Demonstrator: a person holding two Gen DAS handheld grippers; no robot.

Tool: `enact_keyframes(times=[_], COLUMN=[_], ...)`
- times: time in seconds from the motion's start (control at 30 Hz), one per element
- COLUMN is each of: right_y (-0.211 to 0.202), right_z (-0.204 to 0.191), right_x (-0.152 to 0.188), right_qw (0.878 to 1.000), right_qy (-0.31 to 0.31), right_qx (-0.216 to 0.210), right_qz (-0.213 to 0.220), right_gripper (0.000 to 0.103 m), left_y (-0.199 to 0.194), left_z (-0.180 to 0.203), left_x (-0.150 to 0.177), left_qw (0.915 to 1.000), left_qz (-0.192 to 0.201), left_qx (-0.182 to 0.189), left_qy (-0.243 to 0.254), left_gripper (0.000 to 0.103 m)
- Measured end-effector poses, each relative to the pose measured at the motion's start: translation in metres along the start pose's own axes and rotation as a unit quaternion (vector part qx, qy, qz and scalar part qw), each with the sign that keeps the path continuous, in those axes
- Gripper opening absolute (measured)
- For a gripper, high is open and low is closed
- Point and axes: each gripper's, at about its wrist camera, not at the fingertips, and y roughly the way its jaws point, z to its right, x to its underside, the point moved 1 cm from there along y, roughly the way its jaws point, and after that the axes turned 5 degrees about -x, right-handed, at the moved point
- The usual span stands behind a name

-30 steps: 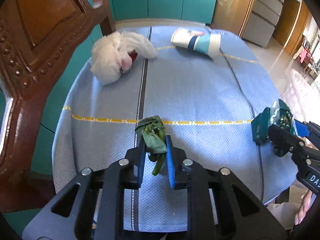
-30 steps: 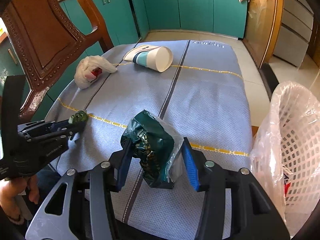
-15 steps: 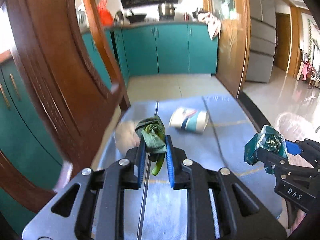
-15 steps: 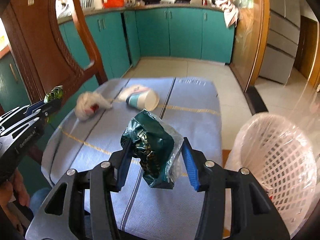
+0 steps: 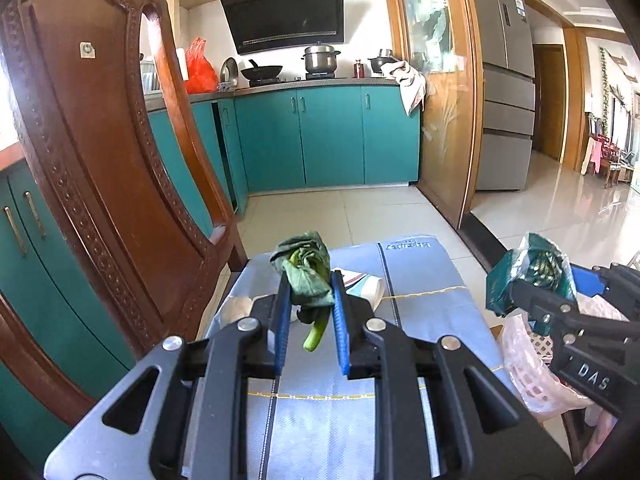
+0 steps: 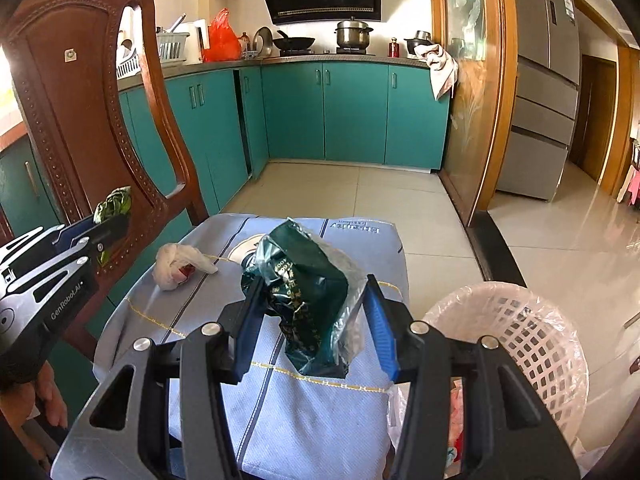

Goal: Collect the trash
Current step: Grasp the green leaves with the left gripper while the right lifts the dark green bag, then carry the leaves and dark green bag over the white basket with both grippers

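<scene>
- The blue woven cloth-covered surface (image 6: 320, 412) fills the lower centre of both views, with yellow stitched lines and dark stripes across it.
- The white plastic lattice basket lined with a thin clear bag (image 6: 532, 344) stands at the lower right of the right wrist view, beside the surface's right edge and below the level of the held things. By my reading this is where the trash goes, so the coming move turns on it lying to the right of both grippers and lower.
- The right hand-held gripper (image 6: 312, 320) is the nearer one to the basket; its blue pads pinch a crumpled dark green foil wrapper with clear plastic (image 6: 304, 292), lifted clear of the surface with its long axis roughly upright.
- The left hand-held gripper (image 5: 308, 312) sits further left, near the carved brown wooden chair back (image 5: 92, 168); its pads are pressed nearly together on a wilted green vegetable leaf (image 5: 306, 276), stalk hanging down between them.
- On the surface lie a crumpled white tissue wad with a red fleck (image 6: 176, 264) and a tipped white-and-blue paper cup (image 5: 366, 286), both not yet collected.
</scene>
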Motion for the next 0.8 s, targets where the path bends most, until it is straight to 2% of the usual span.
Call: enact_keyframes(times=[0.8], right_y=[-0.009], right_z=[-0.009], right_x=[0.003], right_qw=[1.0], right_qy=[-0.004], right_qx=[0.004], right_qz=[0.008], right_gripper=[0.049], left_y=[-0.005], left_z=[-0.008], left_x=[0.008], left_qw=[0.9999], left_qz=[-0.003], left_qx=[-0.01], left_qy=[-0.003], left_gripper=[0.02])
